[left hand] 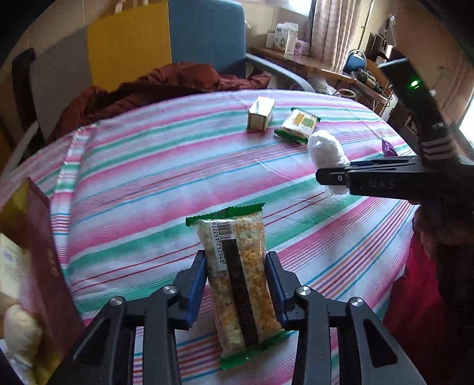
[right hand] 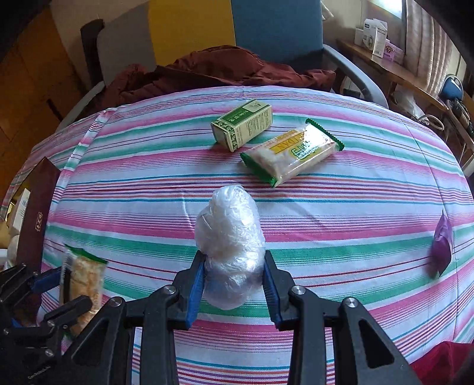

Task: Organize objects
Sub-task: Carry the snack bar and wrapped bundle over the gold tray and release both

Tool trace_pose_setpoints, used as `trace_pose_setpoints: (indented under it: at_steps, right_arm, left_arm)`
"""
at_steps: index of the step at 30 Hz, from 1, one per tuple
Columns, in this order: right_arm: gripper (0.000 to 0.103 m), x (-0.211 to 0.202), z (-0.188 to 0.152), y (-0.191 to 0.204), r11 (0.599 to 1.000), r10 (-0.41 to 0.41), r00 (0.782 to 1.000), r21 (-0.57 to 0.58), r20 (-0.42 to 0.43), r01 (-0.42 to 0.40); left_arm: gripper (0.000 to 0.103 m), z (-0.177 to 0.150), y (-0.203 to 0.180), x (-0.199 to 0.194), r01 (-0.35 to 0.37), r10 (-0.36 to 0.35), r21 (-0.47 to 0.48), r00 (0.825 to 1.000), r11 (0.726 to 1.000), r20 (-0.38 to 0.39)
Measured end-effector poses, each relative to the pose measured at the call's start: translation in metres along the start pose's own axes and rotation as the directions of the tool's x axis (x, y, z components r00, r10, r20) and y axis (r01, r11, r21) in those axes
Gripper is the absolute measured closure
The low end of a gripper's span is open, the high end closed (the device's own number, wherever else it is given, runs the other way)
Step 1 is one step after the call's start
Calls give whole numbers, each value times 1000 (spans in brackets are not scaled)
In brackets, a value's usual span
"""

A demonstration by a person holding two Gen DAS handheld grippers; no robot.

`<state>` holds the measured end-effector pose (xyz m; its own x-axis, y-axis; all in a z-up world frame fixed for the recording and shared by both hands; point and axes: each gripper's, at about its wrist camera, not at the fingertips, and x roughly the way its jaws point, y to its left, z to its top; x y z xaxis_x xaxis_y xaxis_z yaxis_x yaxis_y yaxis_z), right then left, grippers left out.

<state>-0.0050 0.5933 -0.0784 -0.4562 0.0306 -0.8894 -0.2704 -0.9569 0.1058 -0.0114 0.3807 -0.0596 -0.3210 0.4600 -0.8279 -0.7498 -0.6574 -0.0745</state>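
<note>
I have the left gripper (left hand: 235, 284) clamped on a cracker packet (left hand: 237, 275), the right gripper (right hand: 234, 284) on a film-wrapped bundle (right hand: 231, 242); next both need carrying, probably to the dim maroon box (left hand: 49, 266)

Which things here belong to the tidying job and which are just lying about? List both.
Job:
left gripper, shut on a cracker packet
right gripper, shut on a plastic-wrapped bundle
green box
second cracker packet
purple sachet

Lying about:
brown jacket
blue chair
</note>
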Motion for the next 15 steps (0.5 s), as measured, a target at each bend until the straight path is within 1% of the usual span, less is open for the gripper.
trace_pose_setpoints:
  at_steps: [7, 15]
  right_arm:
    - [67, -5, -5, 6, 1000, -3, 1000, -25, 12, 4]
    - [67, -4, -6, 14, 999, 1, 1000, -55, 6, -1]
  left_arm:
    - [64, -1, 10, -38, -29, 30, -7, 996, 1000, 79]
    - [64, -9, 33, -87, -56, 65, -55, 984, 997, 167]
